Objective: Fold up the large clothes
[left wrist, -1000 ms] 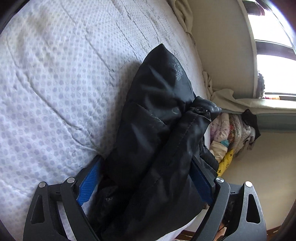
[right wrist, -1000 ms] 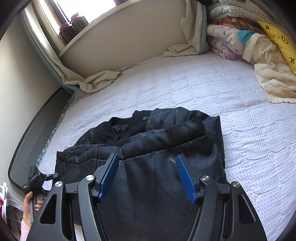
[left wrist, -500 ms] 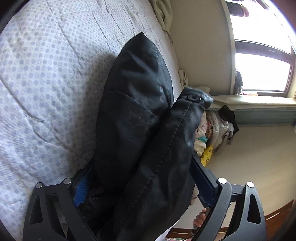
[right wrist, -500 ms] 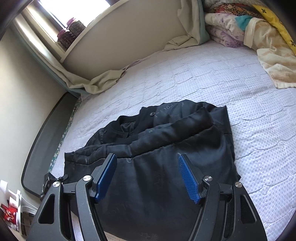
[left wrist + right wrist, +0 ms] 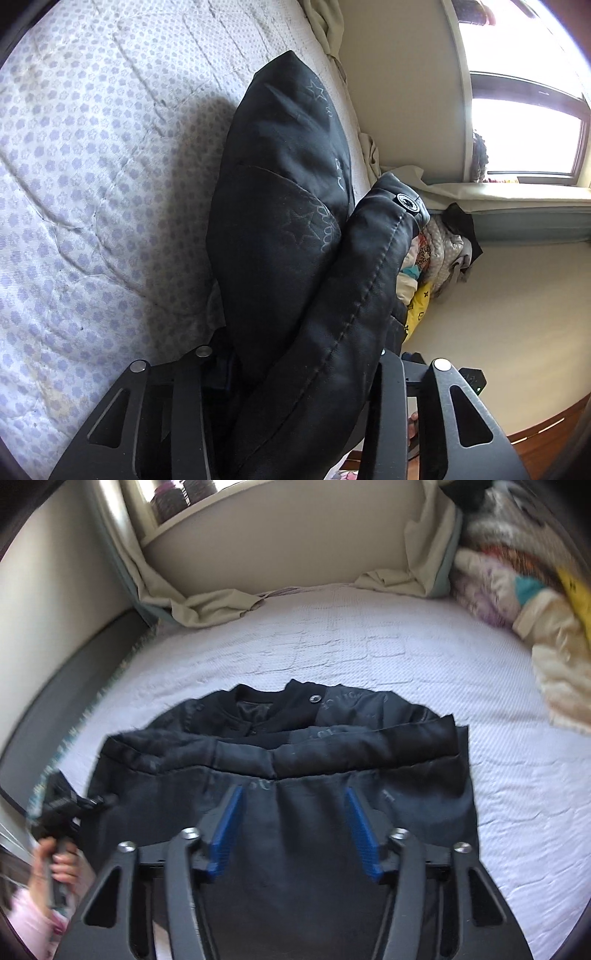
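A bed (image 5: 388, 653) with a white quilted cover dotted in lilac stretches ahead of the hand-held gripper; beige cloth (image 5: 218, 607) lies crumpled along its far edge under a window sill (image 5: 177, 524); to the gripper's far right, a heap of mixed bedding (image 5: 517, 602).

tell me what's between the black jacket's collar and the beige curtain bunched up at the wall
Only bare white quilted mattress lies between the black jacket collar and the crumpled beige curtain, in the right wrist view.
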`<state>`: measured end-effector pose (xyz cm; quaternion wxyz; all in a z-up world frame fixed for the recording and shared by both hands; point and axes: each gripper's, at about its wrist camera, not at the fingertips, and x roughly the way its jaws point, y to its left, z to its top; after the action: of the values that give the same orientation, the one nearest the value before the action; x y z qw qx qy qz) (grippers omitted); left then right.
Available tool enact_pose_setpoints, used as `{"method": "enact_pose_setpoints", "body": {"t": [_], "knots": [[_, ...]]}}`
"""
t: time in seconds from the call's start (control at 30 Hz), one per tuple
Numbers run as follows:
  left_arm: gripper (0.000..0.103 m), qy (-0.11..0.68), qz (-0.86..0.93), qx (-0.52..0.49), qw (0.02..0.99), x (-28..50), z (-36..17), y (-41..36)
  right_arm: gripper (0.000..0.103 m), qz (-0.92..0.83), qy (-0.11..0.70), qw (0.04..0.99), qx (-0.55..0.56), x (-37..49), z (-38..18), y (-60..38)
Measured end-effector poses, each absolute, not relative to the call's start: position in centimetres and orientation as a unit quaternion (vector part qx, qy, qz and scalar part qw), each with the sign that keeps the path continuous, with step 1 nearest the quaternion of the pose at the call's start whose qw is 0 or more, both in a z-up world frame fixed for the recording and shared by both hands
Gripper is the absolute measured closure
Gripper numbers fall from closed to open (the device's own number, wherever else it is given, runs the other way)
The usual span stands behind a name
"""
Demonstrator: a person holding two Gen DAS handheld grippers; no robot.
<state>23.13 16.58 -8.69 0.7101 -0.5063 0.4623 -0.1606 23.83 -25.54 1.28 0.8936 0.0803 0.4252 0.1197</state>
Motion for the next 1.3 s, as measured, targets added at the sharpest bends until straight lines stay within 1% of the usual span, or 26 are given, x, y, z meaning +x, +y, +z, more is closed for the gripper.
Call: {"method": "enact_pose_setpoints", "body": {"t": [0.03,0.13,0.43,0.6,0.8,1.0,1.2,1.3], "knots": [[0.060,0.461,-0.161,-0.508,0.710,23.1,-8.7,16.5,0.064,0.118,0.426,0.894,0.075,23.9,1.1,-25.5],[0.061,0.459,-0.162,-0.511,0.709,23.4,-8.7,16.1,0.070,0.126,0.430,0.890,0.083,24.0,0.4,-25.4],[0.063,0.453,-0.170,-0.510,0.711,23.5,-8.8,16.3,0.070,0.128,0.460,0.876,0.063,25.2,-3.0,-23.6],[0.064,0.439,-0.187,-0.511,0.715,22.9,-7.9,16.4,0.070,0.129,0.481,0.863,0.081,26.9,-5.6,-23.6],[0.065,0.427,-0.211,-0.496,0.726,22.8,-5.4,15.5,0.070,0.130,0.478,0.867,0.050,27.8,-7.7,-22.6],[0.065,0.413,-0.227,-0.459,0.753,22.8,-2.0,13.3,0.070,0.129,0.476,0.869,0.046,28.1,-8.6,-22.4],[0.065,0.407,-0.236,-0.447,0.761,23.6,1.2,10.2,0.070,0.126,0.468,0.874,0.041,27.8,-8.9,-22.3],[0.065,0.411,-0.238,-0.425,0.771,24.2,3.2,7.7,0.071,0.127,0.468,0.873,0.048,27.8,-8.9,-22.6]]}}
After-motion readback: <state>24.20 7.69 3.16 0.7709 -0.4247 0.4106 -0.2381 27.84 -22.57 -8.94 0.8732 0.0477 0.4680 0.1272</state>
